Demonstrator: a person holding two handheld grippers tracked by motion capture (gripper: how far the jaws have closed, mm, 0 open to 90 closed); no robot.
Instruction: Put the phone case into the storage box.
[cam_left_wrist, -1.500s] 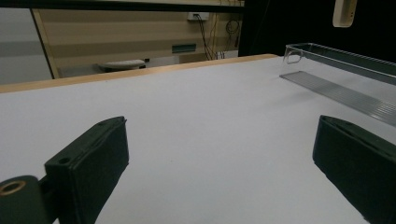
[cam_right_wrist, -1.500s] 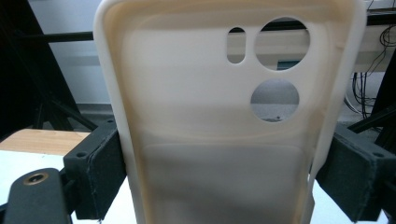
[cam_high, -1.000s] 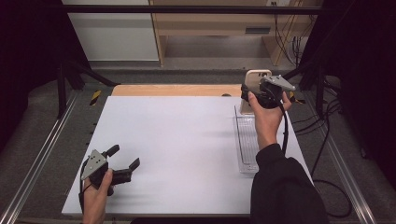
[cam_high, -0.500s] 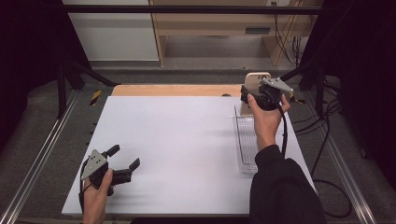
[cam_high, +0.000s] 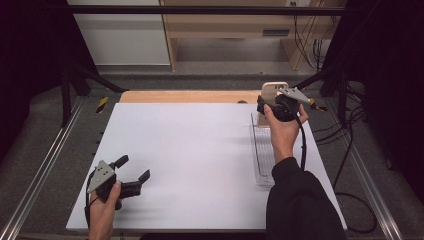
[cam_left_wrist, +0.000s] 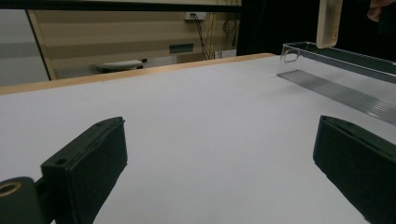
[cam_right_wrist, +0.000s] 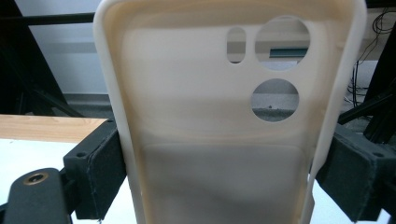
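Right gripper (cam_high: 270, 102), jaws clamped on the cream phone case (cam_right_wrist: 224, 121), has barely shifted over the clear tray's (cam_high: 261, 150) far end, so placement looks pending; left gripper (cam_high: 132, 175) rests open, near corner.

Black two-jaw left gripper (cam_high: 132, 174) and right gripper (cam_high: 270, 102), each topped by a grey three-cornered plate. Thick black padded jaws, a brass-ringed screw hole near each base. Black cable trailing. Black sleeve (cam_high: 300, 200) on right arm; left forearm bare.

No text or label reads anywhere (far shelf perhaps too blurred).
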